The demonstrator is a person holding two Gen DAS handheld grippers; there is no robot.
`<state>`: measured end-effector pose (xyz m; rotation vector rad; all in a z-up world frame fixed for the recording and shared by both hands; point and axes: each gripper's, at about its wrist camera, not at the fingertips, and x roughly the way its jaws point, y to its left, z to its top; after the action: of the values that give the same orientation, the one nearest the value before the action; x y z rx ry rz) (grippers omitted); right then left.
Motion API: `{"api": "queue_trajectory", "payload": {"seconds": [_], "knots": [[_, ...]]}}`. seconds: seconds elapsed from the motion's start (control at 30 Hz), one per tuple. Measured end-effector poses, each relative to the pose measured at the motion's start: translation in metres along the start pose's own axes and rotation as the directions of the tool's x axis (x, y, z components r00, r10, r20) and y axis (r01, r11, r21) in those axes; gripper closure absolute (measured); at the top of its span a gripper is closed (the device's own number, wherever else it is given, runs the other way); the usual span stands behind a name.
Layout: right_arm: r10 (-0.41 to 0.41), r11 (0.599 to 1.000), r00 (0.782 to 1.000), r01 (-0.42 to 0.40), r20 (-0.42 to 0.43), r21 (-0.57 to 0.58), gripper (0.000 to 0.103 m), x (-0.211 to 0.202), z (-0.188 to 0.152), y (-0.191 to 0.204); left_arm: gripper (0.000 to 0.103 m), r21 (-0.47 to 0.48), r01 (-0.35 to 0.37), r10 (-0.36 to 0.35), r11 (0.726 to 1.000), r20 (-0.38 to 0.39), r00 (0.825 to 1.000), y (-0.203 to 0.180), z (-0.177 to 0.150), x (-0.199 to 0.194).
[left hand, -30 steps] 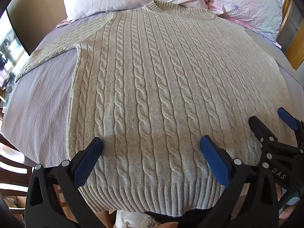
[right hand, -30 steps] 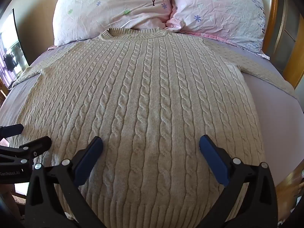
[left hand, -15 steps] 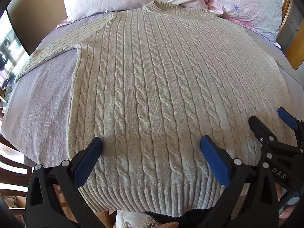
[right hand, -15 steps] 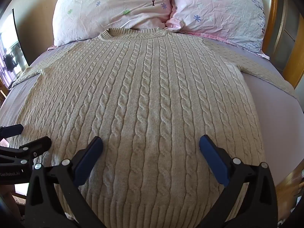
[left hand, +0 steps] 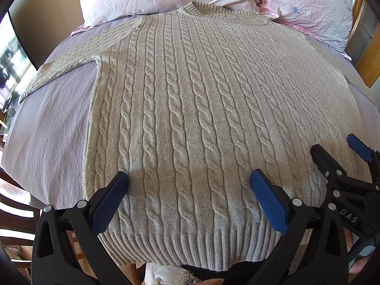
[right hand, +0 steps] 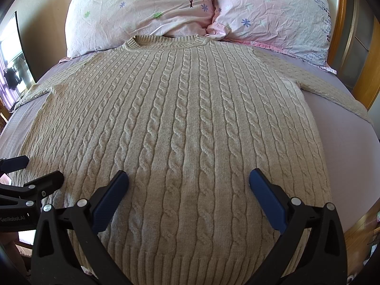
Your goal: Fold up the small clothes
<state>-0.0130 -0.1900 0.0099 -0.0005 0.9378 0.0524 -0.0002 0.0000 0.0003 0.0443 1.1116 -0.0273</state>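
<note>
A beige cable-knit sweater (left hand: 190,118) lies flat, face up, on a lilac bed sheet (left hand: 52,130), collar toward the pillows, sleeves spread to both sides. It also fills the right wrist view (right hand: 185,130). My left gripper (left hand: 188,181) is open and empty, hovering over the hem's left half. My right gripper (right hand: 188,180) is open and empty over the hem's right half; it also shows in the left wrist view (left hand: 337,149). The left gripper shows at the left edge of the right wrist view (right hand: 35,168).
Two pink floral pillows (right hand: 142,11) (right hand: 273,16) lie at the head of the bed. A wooden headboard (right hand: 342,35) stands at the right. The bed's near edge sits just under the hem (left hand: 190,249). A dark screen (right hand: 11,59) stands at the left.
</note>
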Motion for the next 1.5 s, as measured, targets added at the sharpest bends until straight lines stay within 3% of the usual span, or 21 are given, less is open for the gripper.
{"api": "queue_trajectory", "payload": {"seconds": [1.5], "knots": [[-0.002,1.0,1.0,0.002,-0.008,0.001,0.002,-0.0007,0.0,-0.0026,0.001,0.0,0.0,0.0,1.0,0.005,1.0,0.0,0.0,-0.0002]]}}
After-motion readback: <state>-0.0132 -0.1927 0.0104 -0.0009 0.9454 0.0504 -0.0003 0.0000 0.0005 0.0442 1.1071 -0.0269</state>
